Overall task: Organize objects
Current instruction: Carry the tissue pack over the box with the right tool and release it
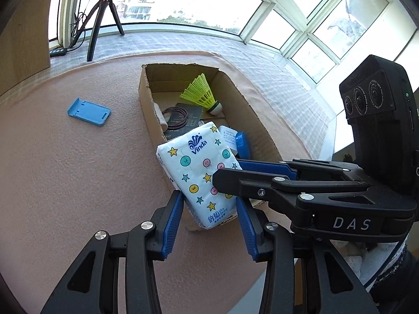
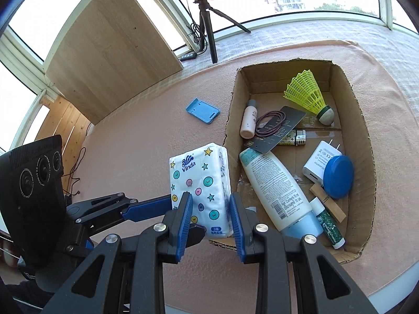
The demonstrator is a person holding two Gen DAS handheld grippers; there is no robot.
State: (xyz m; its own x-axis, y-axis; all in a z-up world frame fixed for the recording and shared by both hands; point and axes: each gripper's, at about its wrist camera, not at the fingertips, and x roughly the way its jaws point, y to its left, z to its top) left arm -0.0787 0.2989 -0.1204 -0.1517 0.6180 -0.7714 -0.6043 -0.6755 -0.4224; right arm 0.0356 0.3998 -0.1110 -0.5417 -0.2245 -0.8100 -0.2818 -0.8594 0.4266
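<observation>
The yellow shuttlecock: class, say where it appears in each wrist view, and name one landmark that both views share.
Left wrist view: the yellow shuttlecock sits just above centre, at the far end of the cardboard box.
Right wrist view: it sits upper right, again at the box's far end.
Shared landmark: the blue phone stand lying on the pink cloth, left of the box.

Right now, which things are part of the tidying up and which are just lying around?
Part of the tidying:
tissue pack, held by both grippers
left gripper
right gripper
cardboard box
blue phone stand, not yet boxed

Just lying around:
tripod
wooden board
</observation>
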